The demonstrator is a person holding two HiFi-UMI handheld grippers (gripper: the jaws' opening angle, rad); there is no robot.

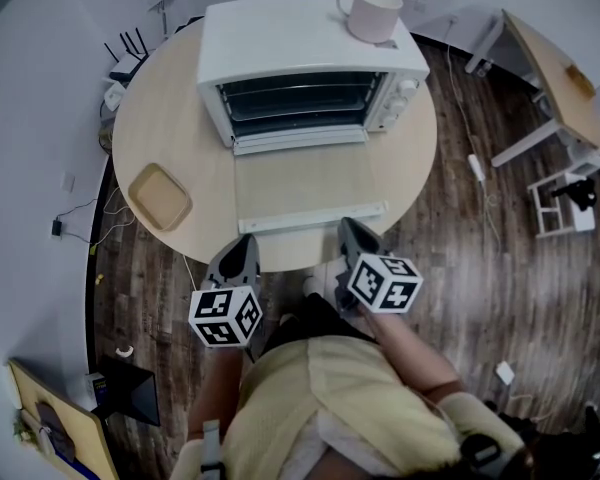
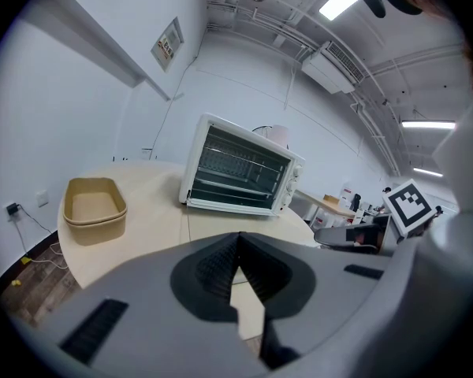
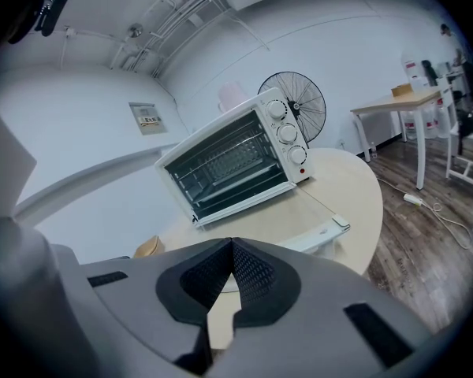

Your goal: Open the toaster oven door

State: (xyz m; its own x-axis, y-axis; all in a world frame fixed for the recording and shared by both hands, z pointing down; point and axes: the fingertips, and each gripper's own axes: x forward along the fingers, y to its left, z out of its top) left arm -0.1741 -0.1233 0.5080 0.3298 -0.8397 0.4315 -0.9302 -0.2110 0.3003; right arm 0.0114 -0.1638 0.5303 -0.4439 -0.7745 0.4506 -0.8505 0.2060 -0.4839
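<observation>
The white toaster oven (image 1: 310, 63) stands at the back of the round table (image 1: 180, 128). Its glass door (image 1: 305, 183) lies folded down flat, and the handle (image 1: 315, 218) points toward the table's near edge. The racks inside show in the left gripper view, through the oven's (image 2: 240, 168) open front. My left gripper (image 1: 242, 246) hovers at the near edge, left of the handle, shut and empty. My right gripper (image 1: 352, 230) sits at the handle's right end, shut on nothing. The right gripper view shows the oven (image 3: 236, 160) and handle (image 3: 319, 235) beyond the gripper's (image 3: 232, 250) closed tips.
A pink mug (image 1: 372, 13) stands on the oven's top. A tan tray (image 1: 160, 196) lies on the table's left side. A fan (image 3: 293, 105) stands behind the oven, and a desk (image 1: 555, 78) and stool are at the right. Cables run over the wooden floor.
</observation>
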